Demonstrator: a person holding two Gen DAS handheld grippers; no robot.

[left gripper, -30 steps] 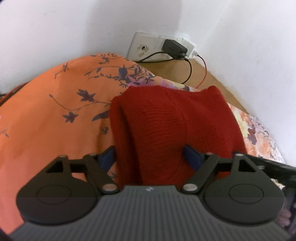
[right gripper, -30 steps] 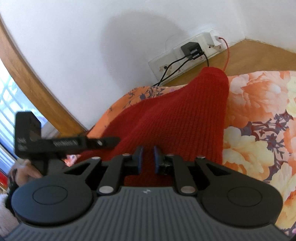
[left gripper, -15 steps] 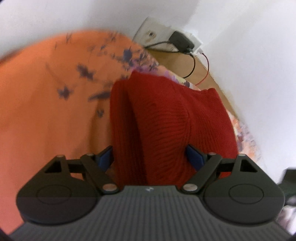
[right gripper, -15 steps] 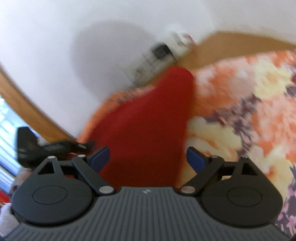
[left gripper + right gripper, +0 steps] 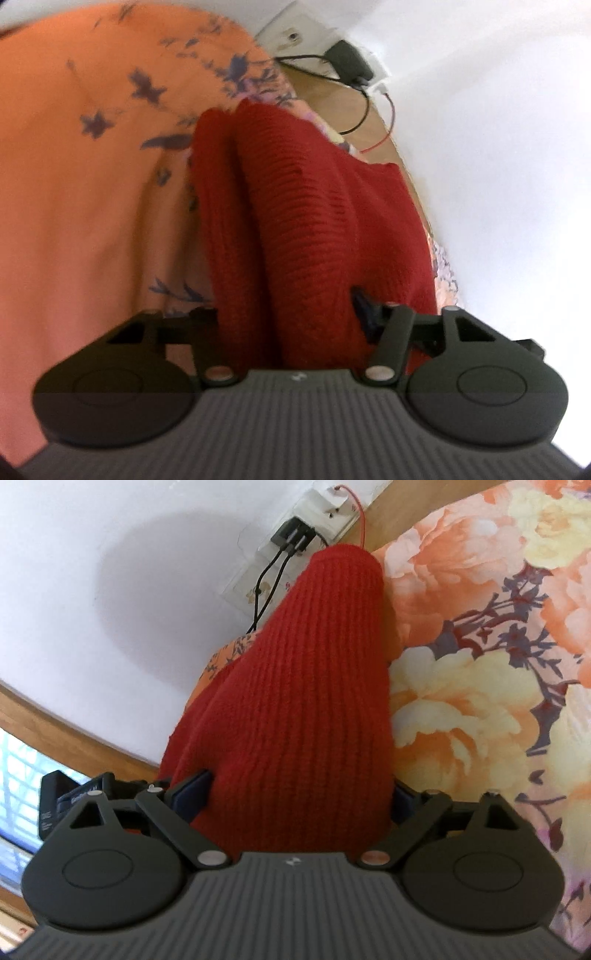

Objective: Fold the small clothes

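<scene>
A red knitted garment (image 5: 306,206) lies folded on an orange floral bedsheet (image 5: 74,184). My left gripper (image 5: 288,306) is open, its fingers wide apart on either side of the garment's near end. In the right wrist view the same red garment (image 5: 303,686) runs away toward the wall. My right gripper (image 5: 295,794) is open too, its blue pads straddling the garment's near end. The fabric fills the gap between each pair of fingers, so contact with the pads is unclear.
A white wall socket with a black charger (image 5: 347,59) and black and red cables sits in the corner by a wooden ledge (image 5: 332,107). White walls close in at the back and right. A wooden window frame (image 5: 55,716) shows at left in the right wrist view, and the other gripper (image 5: 70,794) shows at its lower left.
My right gripper was shut on the red garment a second ago; it has opened wide. Both grippers have tilted and pushed in over the garment. The left gripper stayed open.
</scene>
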